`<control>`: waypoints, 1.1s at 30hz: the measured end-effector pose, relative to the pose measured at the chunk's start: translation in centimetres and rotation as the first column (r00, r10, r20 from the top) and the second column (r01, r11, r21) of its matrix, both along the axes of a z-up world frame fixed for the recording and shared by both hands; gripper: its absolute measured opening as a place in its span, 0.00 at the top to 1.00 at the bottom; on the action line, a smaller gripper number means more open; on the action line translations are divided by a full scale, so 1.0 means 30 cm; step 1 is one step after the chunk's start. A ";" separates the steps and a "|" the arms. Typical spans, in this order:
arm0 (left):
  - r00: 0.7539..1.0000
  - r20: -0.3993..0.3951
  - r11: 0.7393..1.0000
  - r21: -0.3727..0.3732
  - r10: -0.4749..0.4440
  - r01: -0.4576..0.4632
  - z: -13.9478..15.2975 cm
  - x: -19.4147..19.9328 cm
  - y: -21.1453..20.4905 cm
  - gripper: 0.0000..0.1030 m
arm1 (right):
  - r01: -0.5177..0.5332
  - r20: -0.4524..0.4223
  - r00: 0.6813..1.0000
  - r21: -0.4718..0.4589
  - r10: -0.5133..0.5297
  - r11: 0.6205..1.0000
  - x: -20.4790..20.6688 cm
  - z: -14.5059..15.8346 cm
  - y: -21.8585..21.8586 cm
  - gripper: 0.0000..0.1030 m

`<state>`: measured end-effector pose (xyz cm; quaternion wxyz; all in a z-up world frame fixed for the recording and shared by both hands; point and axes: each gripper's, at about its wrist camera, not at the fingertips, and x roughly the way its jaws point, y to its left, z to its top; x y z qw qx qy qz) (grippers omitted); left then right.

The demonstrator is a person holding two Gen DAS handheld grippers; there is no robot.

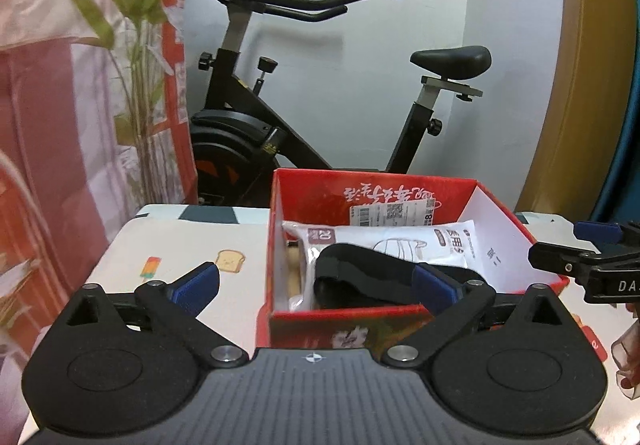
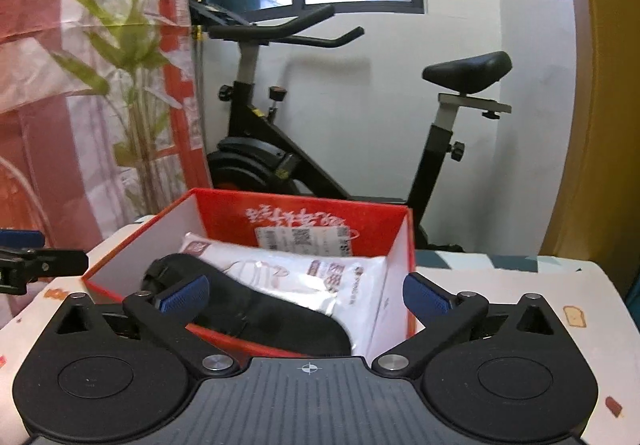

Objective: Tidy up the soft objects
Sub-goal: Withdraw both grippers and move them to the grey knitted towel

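Observation:
A red cardboard box (image 1: 320, 189) (image 2: 304, 213) stands on the table. Inside it lie a white plastic pack (image 1: 400, 241) (image 2: 296, 273) and, on top of that, a black soft band (image 1: 360, 277) (image 2: 256, 305). My left gripper (image 1: 318, 285) hovers at the box's near wall, jaws wide open with nothing between its blue pads (image 1: 196, 287). My right gripper (image 2: 306, 295) is also wide open and empty, above the box's near edge. It shows at the right edge of the left wrist view as the right gripper (image 1: 592, 265). The left gripper (image 2: 32, 265) appears at the left edge of the right wrist view.
The table wears a pale cloth with food prints (image 1: 192, 245) (image 2: 540, 305). Behind it stands a black exercise bike (image 1: 288, 117) (image 2: 320, 141) against a white wall. A red and white curtain with a green plant (image 1: 132, 45) hangs at the left.

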<state>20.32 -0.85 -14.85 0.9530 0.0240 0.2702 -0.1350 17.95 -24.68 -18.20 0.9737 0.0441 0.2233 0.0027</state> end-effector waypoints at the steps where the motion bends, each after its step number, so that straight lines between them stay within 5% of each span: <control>1: 1.000 0.004 1.000 0.010 0.007 -0.007 0.000 -0.016 0.006 0.00 | -0.006 -0.001 1.000 0.001 0.006 1.000 -0.013 0.001 0.007 0.00; 14: 0.998 -0.052 0.999 0.032 -0.017 0.018 -0.092 -0.256 0.075 0.00 | -0.037 -0.044 0.998 0.118 0.042 0.992 -0.246 -0.100 0.083 0.00; 24: 0.979 -0.203 0.998 0.045 -0.021 0.031 -0.253 -0.372 0.112 0.00 | -0.052 -0.198 0.977 0.161 0.084 0.986 -0.409 -0.250 0.164 0.00; 33: 0.974 -0.229 1.000 0.018 -0.004 0.008 -0.291 -0.400 0.141 0.00 | 0.006 -0.310 0.950 0.150 0.042 0.989 -0.515 -0.326 0.166 0.04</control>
